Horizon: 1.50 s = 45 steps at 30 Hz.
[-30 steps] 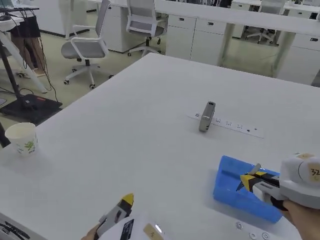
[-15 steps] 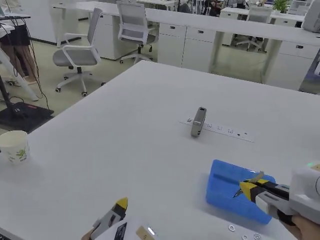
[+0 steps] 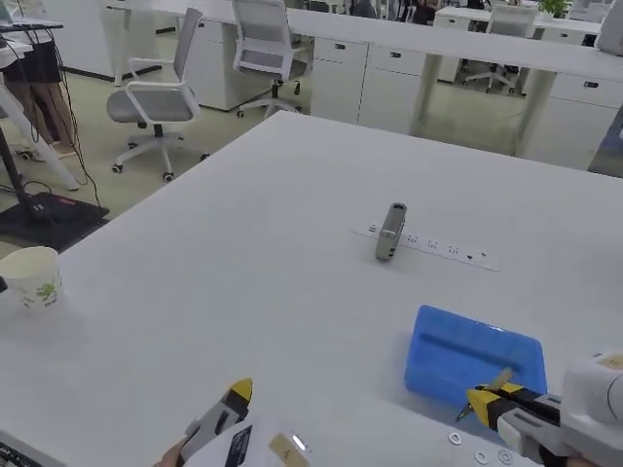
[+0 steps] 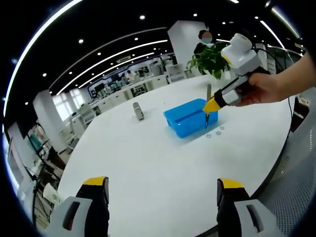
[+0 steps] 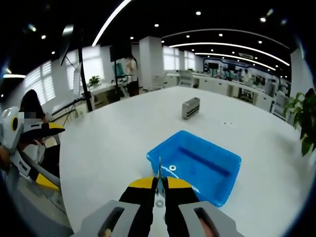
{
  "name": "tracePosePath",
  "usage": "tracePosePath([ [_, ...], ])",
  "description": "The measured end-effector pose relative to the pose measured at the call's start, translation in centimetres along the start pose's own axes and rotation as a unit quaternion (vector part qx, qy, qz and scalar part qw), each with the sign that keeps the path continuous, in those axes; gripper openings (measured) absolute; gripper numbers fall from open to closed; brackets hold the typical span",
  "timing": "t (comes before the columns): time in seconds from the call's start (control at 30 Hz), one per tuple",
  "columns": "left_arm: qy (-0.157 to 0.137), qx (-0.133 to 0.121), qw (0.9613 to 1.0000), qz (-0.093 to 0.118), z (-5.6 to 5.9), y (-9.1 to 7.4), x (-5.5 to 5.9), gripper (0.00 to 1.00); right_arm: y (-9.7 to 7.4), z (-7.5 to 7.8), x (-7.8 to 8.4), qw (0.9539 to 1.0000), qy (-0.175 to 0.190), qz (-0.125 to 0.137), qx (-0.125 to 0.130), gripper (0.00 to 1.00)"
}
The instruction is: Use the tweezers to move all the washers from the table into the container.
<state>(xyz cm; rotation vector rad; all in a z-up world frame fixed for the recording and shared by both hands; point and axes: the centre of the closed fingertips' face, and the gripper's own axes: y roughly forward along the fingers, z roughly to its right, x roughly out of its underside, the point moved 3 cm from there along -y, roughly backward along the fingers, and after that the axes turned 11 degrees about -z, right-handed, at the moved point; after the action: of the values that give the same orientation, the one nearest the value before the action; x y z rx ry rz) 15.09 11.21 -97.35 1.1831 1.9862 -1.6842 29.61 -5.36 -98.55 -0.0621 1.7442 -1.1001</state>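
Observation:
A blue container (image 3: 477, 358) sits near the table's front right; in the right gripper view (image 5: 202, 165) one washer (image 5: 172, 168) lies inside it. Three washers (image 3: 455, 438) lie on the white table just in front of it, also in the left gripper view (image 4: 216, 132). My right gripper (image 3: 484, 400) is shut on thin metal tweezers (image 5: 159, 174), whose tip (image 3: 459, 413) points down close above those loose washers, at the container's near edge. Low at the front left, my left gripper (image 3: 229, 409) stands open (image 4: 162, 195) with nothing between its fingers.
A grey box-like device (image 3: 389, 231) lies across a white power strip (image 3: 443, 246) at mid-table. A paper cup (image 3: 34, 279) stands at the far left edge. Office chairs (image 3: 161, 92) and desks are beyond the table. A potted plant (image 5: 306, 123) is at right.
My right gripper has drawn back with the tweezers from over the container to its near edge, by the loose washers. The left gripper has stayed put; the head camera shifted a little.

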Motion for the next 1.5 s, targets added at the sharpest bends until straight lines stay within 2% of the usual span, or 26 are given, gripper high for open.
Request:
tracePosePath([
  [0.3, 0.000, -0.001, 1.0000, -0.002, -0.1, 0.1, 0.0, 0.92, 1.0, 0.4, 1.5, 0.9997, -0.003, -0.026, 0.002, 0.03],
  [0.6, 0.002, -0.001, 1.0000, -0.004, -0.2, 0.1, 0.1, 0.92, 1.4, 0.6, 1.7, 0.9995, -0.002, -0.029, 0.008, 0.03],
  [0.87, 0.002, -0.002, 1.0000, -0.005, -0.2, 0.1, 0.1, 0.92, 1.3, 0.6, 1.5, 0.9997, 0.015, -0.020, 0.005, 0.03],
  [1.0, 0.001, -0.003, 1.0000, -0.005, -0.3, 0.1, 0.1, 0.92, 1.6, 0.6, 1.8, 0.9996, 0.005, -0.029, 0.008, 0.03],
  [1.03, 0.001, -0.003, 1.0000, -0.005, -0.3, 0.1, 0.1, 0.92, 1.6, 0.6, 1.6, 0.9997, 0.004, -0.021, 0.009, 0.03],
  [1.1, 0.000, -0.003, 1.0000, -0.005, -0.3, 0.1, 0.1, 0.92, 1.4, 0.5, 1.6, 0.9997, 0.006, -0.024, 0.009, 0.03],
  [1.13, 0.000, -0.003, 1.0000, -0.005, -0.3, 0.1, 0.1, 0.92, 1.5, 0.2, 1.9, 0.9995, 0.008, -0.031, 0.004, 0.03],
  [1.3, 0.000, -0.004, 1.0000, -0.004, -0.3, 0.1, 0.1, 0.92, 1.5, 0.0, 1.8, 0.9997, 0.007, -0.024, 0.007, 0.03],
  [1.5, -0.001, -0.005, 1.0000, -0.003, -0.3, 0.1, 0.1, 0.92, 1.5, 0.0, 1.8, 0.9995, 0.001, -0.031, 0.007, 0.02],
])
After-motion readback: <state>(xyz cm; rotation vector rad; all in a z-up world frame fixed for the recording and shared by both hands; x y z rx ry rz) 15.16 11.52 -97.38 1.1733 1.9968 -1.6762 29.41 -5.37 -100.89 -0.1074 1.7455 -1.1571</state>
